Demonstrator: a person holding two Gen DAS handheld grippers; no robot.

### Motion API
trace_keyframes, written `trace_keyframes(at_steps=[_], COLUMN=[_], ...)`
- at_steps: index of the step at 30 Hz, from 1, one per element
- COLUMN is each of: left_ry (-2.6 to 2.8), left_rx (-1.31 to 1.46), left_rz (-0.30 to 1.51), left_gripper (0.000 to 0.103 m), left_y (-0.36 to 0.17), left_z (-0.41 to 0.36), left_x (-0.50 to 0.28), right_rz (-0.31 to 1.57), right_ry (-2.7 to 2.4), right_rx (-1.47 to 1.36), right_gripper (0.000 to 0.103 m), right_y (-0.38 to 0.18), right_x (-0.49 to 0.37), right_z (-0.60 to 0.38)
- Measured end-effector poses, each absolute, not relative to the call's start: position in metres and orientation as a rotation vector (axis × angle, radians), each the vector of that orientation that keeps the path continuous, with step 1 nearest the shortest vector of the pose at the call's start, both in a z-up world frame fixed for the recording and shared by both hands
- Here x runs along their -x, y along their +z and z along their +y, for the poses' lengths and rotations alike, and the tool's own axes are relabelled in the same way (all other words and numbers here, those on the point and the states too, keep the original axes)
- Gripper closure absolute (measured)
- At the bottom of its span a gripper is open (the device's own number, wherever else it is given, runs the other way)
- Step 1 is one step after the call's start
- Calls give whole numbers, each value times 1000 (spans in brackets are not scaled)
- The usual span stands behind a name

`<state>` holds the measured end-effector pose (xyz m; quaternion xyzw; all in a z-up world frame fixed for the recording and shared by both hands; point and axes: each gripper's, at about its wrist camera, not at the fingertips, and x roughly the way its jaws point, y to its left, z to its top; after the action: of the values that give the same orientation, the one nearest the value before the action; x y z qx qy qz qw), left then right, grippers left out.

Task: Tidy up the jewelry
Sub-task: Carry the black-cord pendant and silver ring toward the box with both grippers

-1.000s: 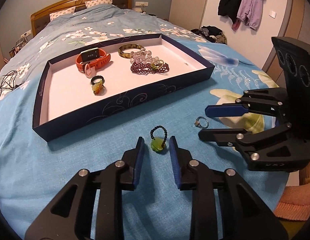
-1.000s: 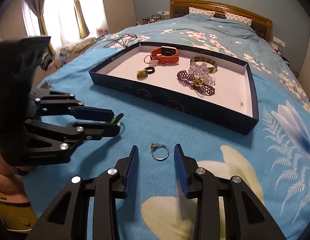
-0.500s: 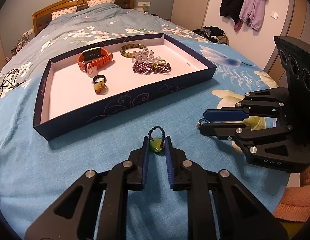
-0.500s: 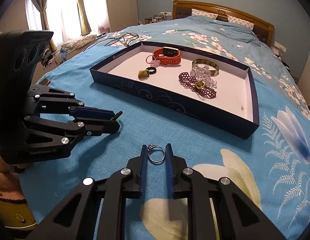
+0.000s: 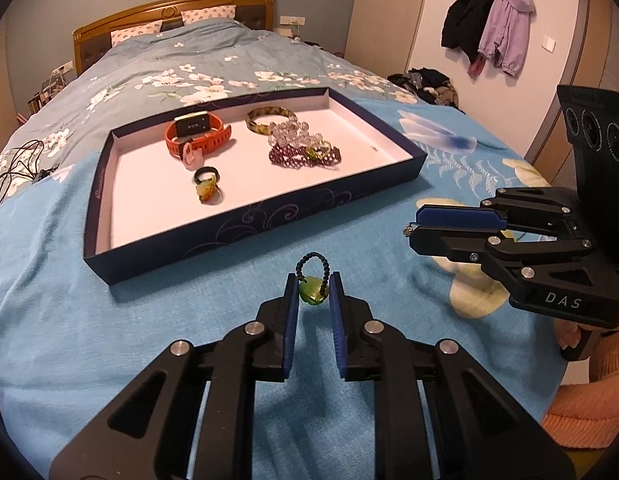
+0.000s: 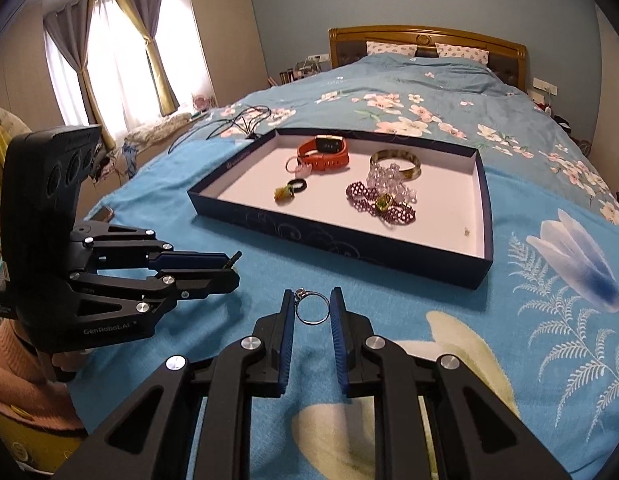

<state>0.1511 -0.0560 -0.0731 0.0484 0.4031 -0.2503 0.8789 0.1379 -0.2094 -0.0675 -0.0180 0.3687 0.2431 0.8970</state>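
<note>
My left gripper (image 5: 313, 290) is shut on a green-stone ring with a black beaded band (image 5: 312, 285), held above the blue bedspread. My right gripper (image 6: 312, 306) is shut on a thin silver ring (image 6: 312, 310), also lifted. The right gripper shows in the left wrist view (image 5: 413, 232), the left gripper in the right wrist view (image 6: 233, 266). The navy tray (image 5: 249, 220) with a white floor lies ahead, holding an orange watch (image 5: 197, 136), a bangle (image 5: 269, 118), clear and purple bead bracelets (image 5: 305, 152) and small rings (image 5: 207, 184).
The tray also shows in the right wrist view (image 6: 333, 240). Black cables (image 5: 17, 168) lie on the bed left of the tray. The wooden headboard (image 5: 169, 12) is far behind. A pile of clothes (image 5: 429, 84) lies off the bed's right side.
Both grippers closed on their rings, the left on the green-stone ring, the right on the silver ring, and lifted them off the bedspread, drawing slightly back from the tray.
</note>
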Motion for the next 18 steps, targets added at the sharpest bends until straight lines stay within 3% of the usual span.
trace_keyframes(at_steps=[18], left_ry=[-482], left_rx=[-59], left_rz=[762], left_gripper=[87], left_y=[-46], left_z=[-41], left_x=[-155], right_rz=[701], right_ry=[500], right_rx=[-12], right_gripper=[87], right_y=[-54], right_x=[-147], right_z=[-212])
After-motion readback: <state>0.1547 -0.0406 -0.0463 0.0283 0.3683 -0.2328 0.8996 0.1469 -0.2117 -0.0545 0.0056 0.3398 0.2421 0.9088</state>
